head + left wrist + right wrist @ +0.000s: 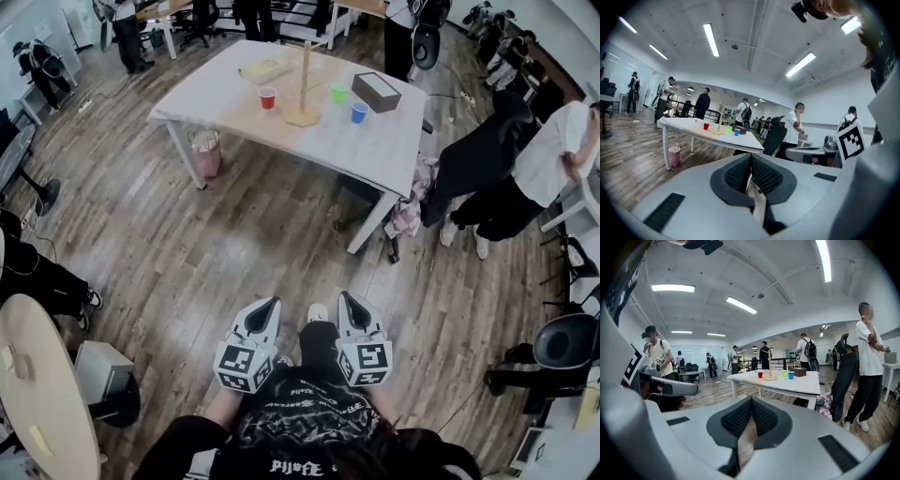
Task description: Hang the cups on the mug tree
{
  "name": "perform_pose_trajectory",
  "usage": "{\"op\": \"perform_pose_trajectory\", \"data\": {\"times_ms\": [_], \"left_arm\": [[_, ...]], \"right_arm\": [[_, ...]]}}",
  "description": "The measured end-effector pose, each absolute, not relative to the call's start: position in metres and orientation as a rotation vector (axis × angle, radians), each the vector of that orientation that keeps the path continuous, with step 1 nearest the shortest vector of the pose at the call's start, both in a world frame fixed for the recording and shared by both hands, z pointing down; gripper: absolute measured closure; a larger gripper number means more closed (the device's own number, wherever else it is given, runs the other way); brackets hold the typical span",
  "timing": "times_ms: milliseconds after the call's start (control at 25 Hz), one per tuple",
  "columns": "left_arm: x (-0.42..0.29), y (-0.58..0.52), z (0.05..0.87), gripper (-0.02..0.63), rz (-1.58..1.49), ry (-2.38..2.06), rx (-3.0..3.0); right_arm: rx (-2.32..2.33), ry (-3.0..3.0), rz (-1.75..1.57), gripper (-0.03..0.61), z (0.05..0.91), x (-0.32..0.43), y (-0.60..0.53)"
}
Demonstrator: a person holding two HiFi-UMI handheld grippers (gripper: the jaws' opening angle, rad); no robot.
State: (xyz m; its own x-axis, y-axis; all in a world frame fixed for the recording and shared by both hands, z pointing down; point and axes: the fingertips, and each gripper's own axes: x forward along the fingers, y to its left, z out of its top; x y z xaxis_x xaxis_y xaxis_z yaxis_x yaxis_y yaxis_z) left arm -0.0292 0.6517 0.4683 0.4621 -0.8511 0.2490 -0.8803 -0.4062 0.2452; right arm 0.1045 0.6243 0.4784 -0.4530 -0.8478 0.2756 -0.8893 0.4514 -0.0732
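Head view: we stand well back from the far table (375, 150). On it the mug tree (303, 80) stands upright, long axis vertical, with the red cup (268, 98) to its left and the green cup (338, 92) and blue cup (359, 112) to its right. Our left gripper (274, 302) and right gripper (343, 296) are clenched, empty.

At upper centre one white table (375, 150) bears three cups: a red cup (268, 98), a green cup (339, 92) and a blue cup (359, 112), plus one mug tree (304, 89) and one box (376, 92). One pink bin (205, 153) stands by its left leg. At bottom centre are two grippers: left gripper (273, 303), right gripper (344, 297).
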Motion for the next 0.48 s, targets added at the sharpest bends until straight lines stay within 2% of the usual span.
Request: {"op": "perform_pose_trajectory", "data": {"times_ms": [480], "left_arm": [[-0.021, 0.514, 0.467, 0.592, 0.077, -1.564, 2.284]], "right_arm": [[1.466, -2.537, 0.31, 0.569, 0.478, 0.133, 0.472]]}}
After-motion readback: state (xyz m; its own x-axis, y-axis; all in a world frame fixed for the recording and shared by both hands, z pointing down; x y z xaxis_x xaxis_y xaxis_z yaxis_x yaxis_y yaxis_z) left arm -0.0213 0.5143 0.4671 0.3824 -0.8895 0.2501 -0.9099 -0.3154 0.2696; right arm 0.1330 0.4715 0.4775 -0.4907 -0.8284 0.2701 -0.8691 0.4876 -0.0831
